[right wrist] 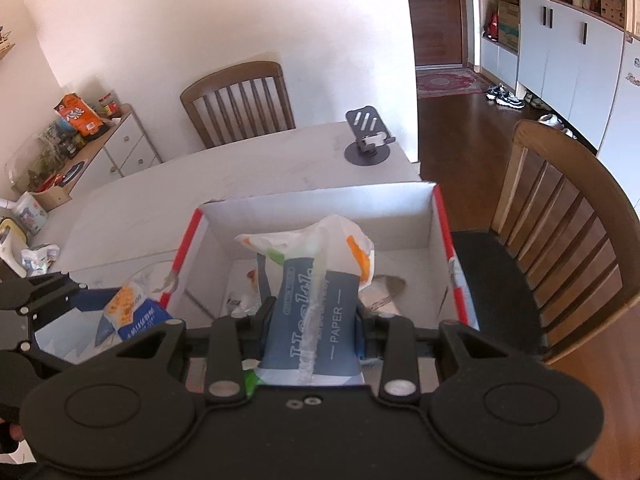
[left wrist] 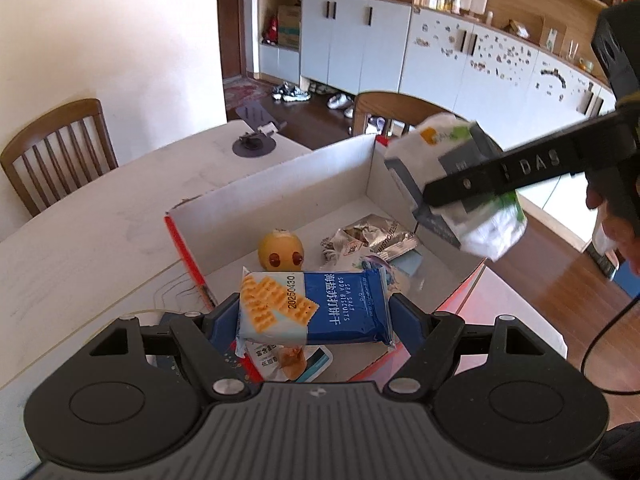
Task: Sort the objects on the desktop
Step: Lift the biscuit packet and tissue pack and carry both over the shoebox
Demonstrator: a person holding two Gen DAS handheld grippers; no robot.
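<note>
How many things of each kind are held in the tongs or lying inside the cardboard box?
Biscuit packs, held: 1, the blue soda biscuit pack in the left tongs
Tissue packs, held: 1, the tissue pack in the right tongs
Yellow toy figures in the cardboard box: 1
Silver foil wrappers in the box: 1
Total: 4

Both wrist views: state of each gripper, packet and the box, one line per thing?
left gripper: shut on biscuit packet, held over the box.
right gripper: shut on tissue pack, held over the box.
cardboard box: open top, partly filled.
yellow toy: upright in box.
foil wrapper: crumpled in box.
</note>
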